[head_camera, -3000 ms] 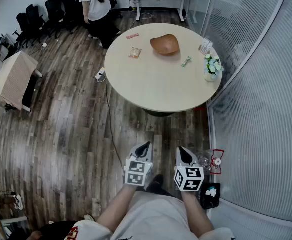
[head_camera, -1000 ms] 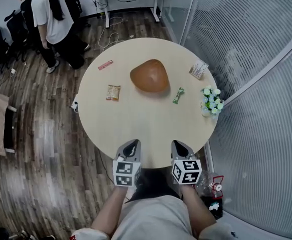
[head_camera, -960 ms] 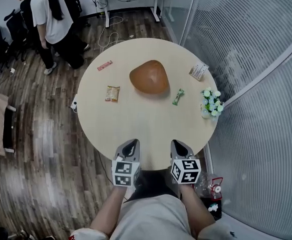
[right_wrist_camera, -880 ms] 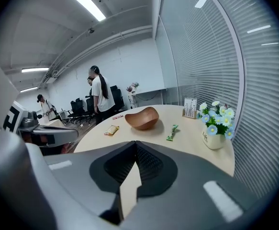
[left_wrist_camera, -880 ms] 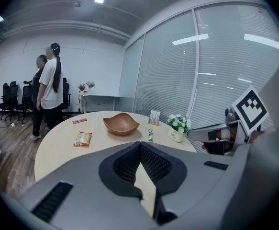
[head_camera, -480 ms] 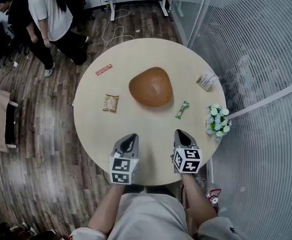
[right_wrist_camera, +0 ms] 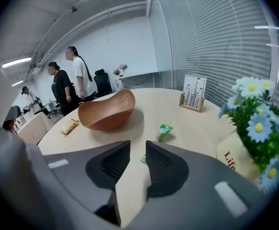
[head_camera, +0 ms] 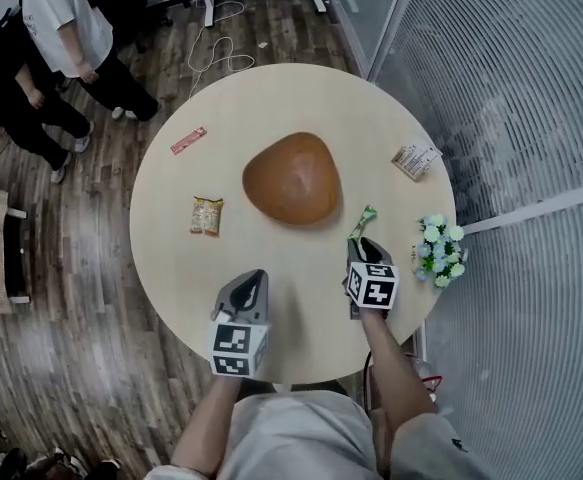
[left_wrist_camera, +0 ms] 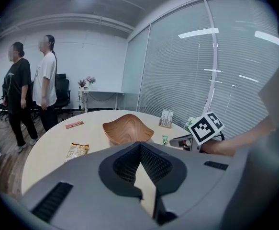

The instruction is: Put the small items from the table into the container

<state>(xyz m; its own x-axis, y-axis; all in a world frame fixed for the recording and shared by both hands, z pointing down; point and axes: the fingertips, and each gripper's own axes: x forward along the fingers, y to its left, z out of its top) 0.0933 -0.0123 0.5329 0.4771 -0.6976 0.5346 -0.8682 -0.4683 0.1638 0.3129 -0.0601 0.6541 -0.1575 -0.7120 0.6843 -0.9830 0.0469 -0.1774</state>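
Observation:
A wooden bowl (head_camera: 291,180) stands mid-table. A green candy wrapper (head_camera: 361,222) lies to its right, a yellow snack packet (head_camera: 206,215) to its left, and a red bar (head_camera: 188,140) at the far left. My right gripper (head_camera: 362,242) hovers just short of the green wrapper (right_wrist_camera: 162,132). Its jaws are opening and narrowly apart, with nothing between them (right_wrist_camera: 137,150). My left gripper (head_camera: 256,278) hangs shut and empty over the near table edge, and also shows shut (left_wrist_camera: 140,147) behind the bowl (left_wrist_camera: 127,131).
A vase of flowers (head_camera: 441,251) stands at the table's right edge, close to my right gripper. A small card stand (head_camera: 416,160) sits at the far right. Two people (head_camera: 61,28) stand beyond the round table (head_camera: 271,88). A glass wall (head_camera: 531,118) runs along the right.
I have come up to the table. Both grippers moved forward over it, the right one farther, up to the green wrapper.

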